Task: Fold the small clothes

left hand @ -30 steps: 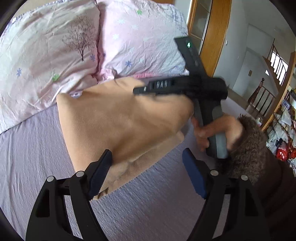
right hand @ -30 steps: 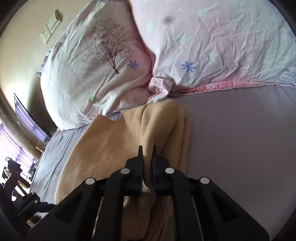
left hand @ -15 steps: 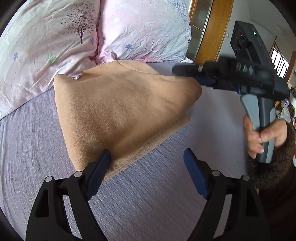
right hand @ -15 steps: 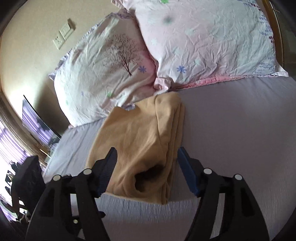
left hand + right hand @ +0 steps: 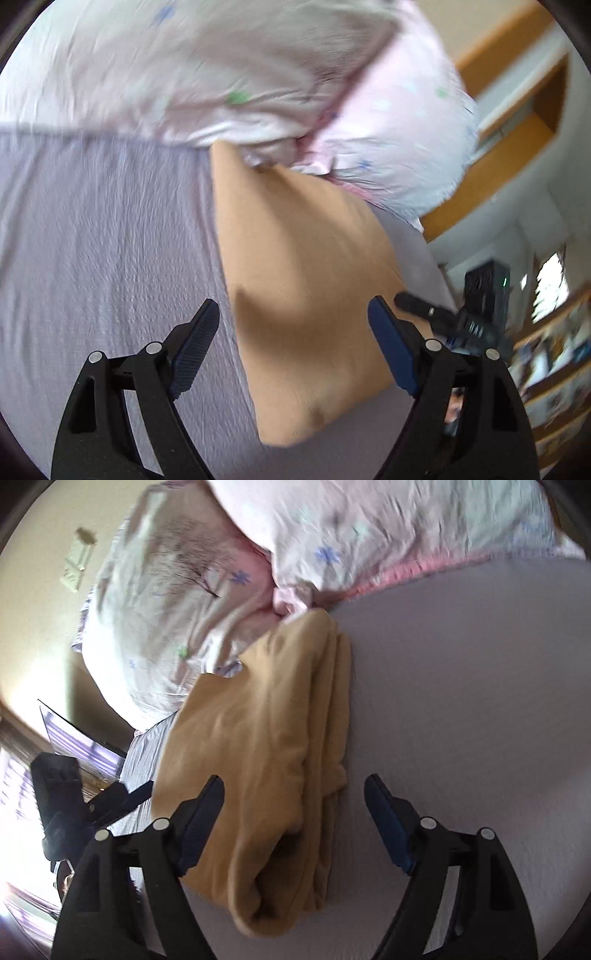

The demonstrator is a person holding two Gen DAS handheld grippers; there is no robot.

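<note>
right gripper [image 5: 293, 821] having let go, fingers now spreading wide, empty | left gripper [image 5: 293, 347] hovering, fingers spread, empty | soft tan fleece garment [image 5: 266, 734] lying folded on lilac bed sheet [image 5: 461, 701] beside pink floral pillows [image 5: 369, 528] | fold likely finishing

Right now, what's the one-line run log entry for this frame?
stage: fold laid | tan garment: folded on bed sheet, top edge at pillows | left gripper: open, empty | right gripper: open, empty
</note>
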